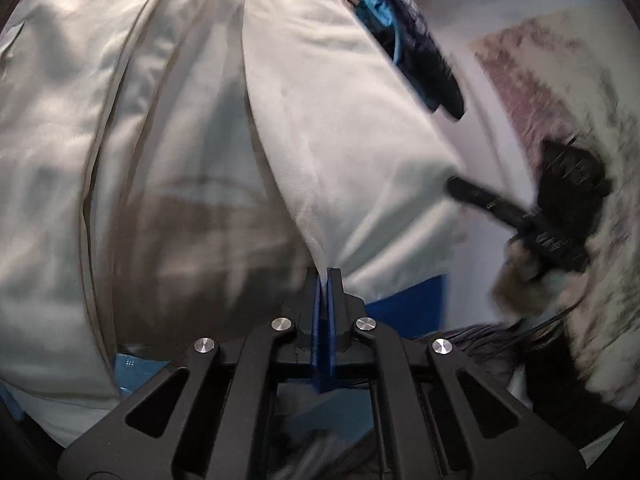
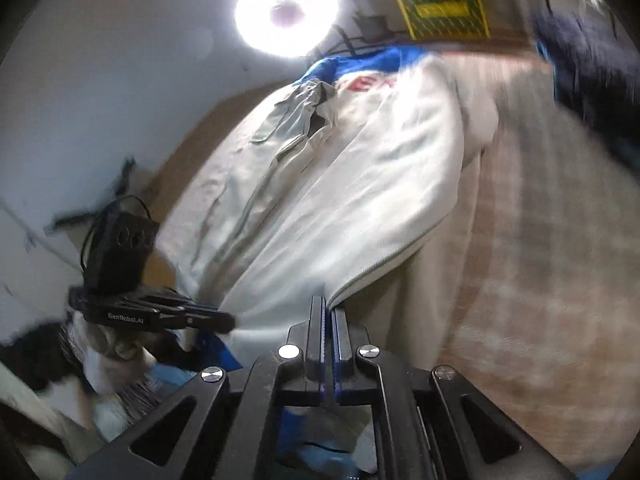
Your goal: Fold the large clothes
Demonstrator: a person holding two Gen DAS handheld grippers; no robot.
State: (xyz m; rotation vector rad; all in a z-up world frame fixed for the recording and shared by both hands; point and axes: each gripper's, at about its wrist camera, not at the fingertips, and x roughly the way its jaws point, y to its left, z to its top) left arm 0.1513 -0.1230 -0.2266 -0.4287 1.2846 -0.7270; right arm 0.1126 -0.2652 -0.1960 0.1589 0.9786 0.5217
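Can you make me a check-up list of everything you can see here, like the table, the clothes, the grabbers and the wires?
Surface: brown woven cover beneath the clothes; blurred.
Job's things: pale grey jacket lifted by one edge, with a blue lining at its far end.
Clutter: dark blue garment beside the jacket.
Grippers: left gripper shut on the jacket's edge; right gripper shut on the hem; both hold the same edge, apart.
Cables: black cable looping on the left gripper's camera block.
Surroundings: ring light, white wall, yellow sign.
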